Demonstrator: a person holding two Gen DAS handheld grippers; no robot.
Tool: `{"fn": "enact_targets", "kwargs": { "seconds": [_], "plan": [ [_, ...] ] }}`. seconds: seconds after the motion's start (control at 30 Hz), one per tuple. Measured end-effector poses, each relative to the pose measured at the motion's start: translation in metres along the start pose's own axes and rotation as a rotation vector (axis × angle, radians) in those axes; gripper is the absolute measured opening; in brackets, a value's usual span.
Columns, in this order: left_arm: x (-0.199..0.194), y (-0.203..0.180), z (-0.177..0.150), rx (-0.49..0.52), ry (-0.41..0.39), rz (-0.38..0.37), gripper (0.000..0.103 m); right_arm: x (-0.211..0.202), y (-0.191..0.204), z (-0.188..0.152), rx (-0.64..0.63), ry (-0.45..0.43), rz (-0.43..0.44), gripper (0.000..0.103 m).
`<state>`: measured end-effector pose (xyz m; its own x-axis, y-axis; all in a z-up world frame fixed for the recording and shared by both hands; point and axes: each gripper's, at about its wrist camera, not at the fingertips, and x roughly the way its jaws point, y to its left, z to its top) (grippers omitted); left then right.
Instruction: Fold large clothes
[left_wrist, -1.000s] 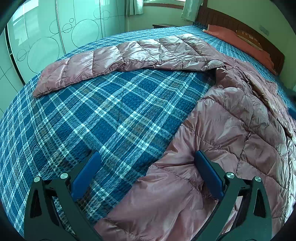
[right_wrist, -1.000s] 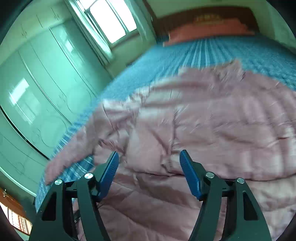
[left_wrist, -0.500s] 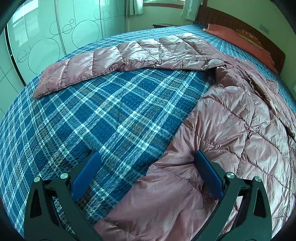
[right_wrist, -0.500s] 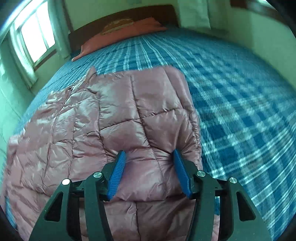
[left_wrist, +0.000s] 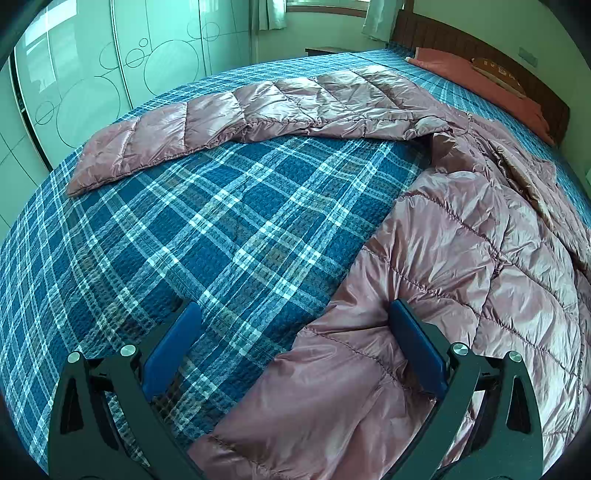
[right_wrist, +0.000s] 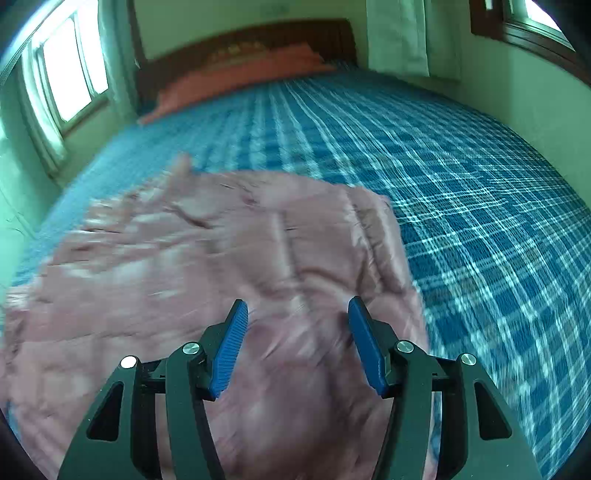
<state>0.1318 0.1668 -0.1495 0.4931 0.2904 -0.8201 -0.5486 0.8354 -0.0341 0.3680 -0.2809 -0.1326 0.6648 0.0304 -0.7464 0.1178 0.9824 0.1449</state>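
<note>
Right gripper (right_wrist: 297, 343) is swinging across the jacket (left_wrist: 461, 266): a second ago its view was over the rumpled middle with the wardrobe side behind; now it's looking up the bed (right_wrist: 461, 192) toward the headboard (right_wrist: 251, 37), with the jacket's right edge just off its right pad. Picture is smeared. Jaws have been narrowing, then reopening slightly; they're standing partly spread with quilted fabric below and between them, nothing pinched as far as I can tell. My read: it's lining up on that side edge or hem for the next fold, grasp not made yet. Left gripper (left_wrist: 293, 349) isn't budging, jaws spread wide, straddling the jacket's near left edge — right pad (left_wrist: 415, 349) resting on or just over the fabric, left pad over bare plaid cover. Not clamping. Jacket is lying open on the bed, body on the right of the left view, one sleeve (left_wrist: 240, 118) stretched out flat toward the wardrobe (left_wrist: 92, 74). Sleeve looks unfolded, so folding is at an early stage.
</note>
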Motion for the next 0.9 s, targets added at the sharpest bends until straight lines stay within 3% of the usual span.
{"fn": "enact_targets", "kwargs": {
  "seconds": [0.1,0.23,0.37,0.43,0.5,0.63,0.73,0.8,0.9],
  "plan": [
    [0.001,0.001,0.0,-0.003,0.001,-0.005,0.101,-0.014,0.009,-0.017,-0.034,-0.025,-0.014,0.057],
    [0.002,0.007,0.002,-0.019,0.007,-0.03,0.101,0.011,0.006,-0.034,-0.043,0.018,-0.027,0.058],
    [-0.003,0.033,0.009,-0.064,0.027,-0.139,0.101,0.008,0.016,-0.035,-0.078,0.014,-0.057,0.061],
    [-0.011,0.06,0.018,-0.152,0.018,-0.223,0.101,0.008,0.014,-0.034,-0.068,0.007,-0.04,0.062],
    [-0.017,0.09,0.03,-0.232,-0.038,-0.249,0.101,0.006,0.013,-0.035,-0.061,0.004,-0.025,0.063],
    [-0.002,0.153,0.054,-0.362,-0.1,-0.221,0.098,0.006,0.017,-0.037,-0.076,-0.001,-0.038,0.064],
    [0.022,0.203,0.065,-0.506,-0.114,-0.197,0.078,0.006,0.018,-0.037,-0.08,-0.003,-0.04,0.064],
    [0.039,0.223,0.069,-0.569,-0.099,-0.204,0.078,0.006,0.018,-0.037,-0.078,-0.004,-0.038,0.065],
    [0.051,0.251,0.078,-0.632,-0.146,-0.228,0.081,0.006,0.018,-0.036,-0.08,-0.004,-0.04,0.065]
  ]
}}
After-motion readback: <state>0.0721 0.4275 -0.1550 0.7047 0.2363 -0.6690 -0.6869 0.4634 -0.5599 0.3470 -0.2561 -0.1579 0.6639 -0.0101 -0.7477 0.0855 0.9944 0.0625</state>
